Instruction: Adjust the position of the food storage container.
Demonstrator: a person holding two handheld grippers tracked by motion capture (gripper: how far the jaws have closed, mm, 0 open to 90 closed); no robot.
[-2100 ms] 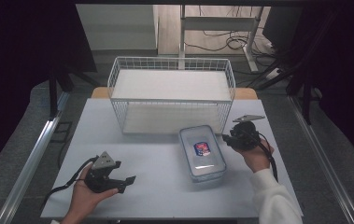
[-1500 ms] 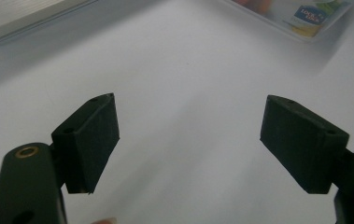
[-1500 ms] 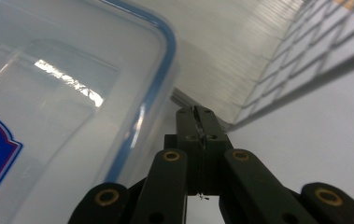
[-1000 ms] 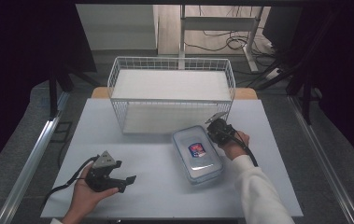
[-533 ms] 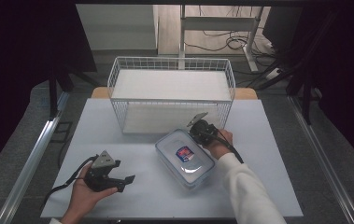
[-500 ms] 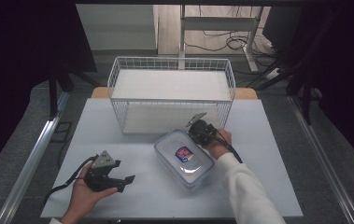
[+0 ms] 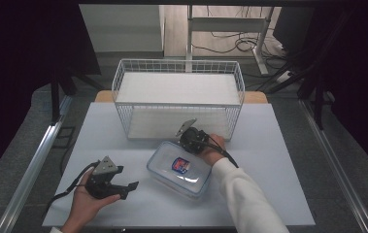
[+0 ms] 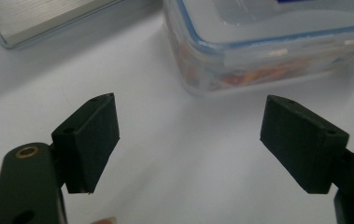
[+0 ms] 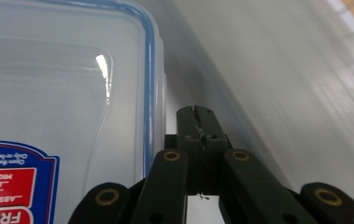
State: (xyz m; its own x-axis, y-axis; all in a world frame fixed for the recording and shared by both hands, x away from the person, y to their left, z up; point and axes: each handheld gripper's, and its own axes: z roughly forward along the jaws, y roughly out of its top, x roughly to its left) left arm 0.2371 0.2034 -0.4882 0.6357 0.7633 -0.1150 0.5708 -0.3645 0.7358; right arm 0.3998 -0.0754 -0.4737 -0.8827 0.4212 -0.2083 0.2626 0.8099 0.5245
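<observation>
Clear lidded container (image 7: 180, 168) (blue seal, red-blue label) lies flat, askew, before the wire basket (image 7: 179, 98).

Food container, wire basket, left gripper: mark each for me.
food container (image 7: 187, 170), high view, on its clear lid.
wire basket (image 7: 179, 62), high view, on its far rim.
left gripper (image 8: 188, 140), left gripper view, between its open fingertips.

grey floor (image 7: 36, 131), dark curtains (image 7: 21, 43), white table (image 7: 278, 145)

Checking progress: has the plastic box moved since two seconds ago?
Yes. The box has slid left across the table, from under the basket's right corner toward its middle.
</observation>
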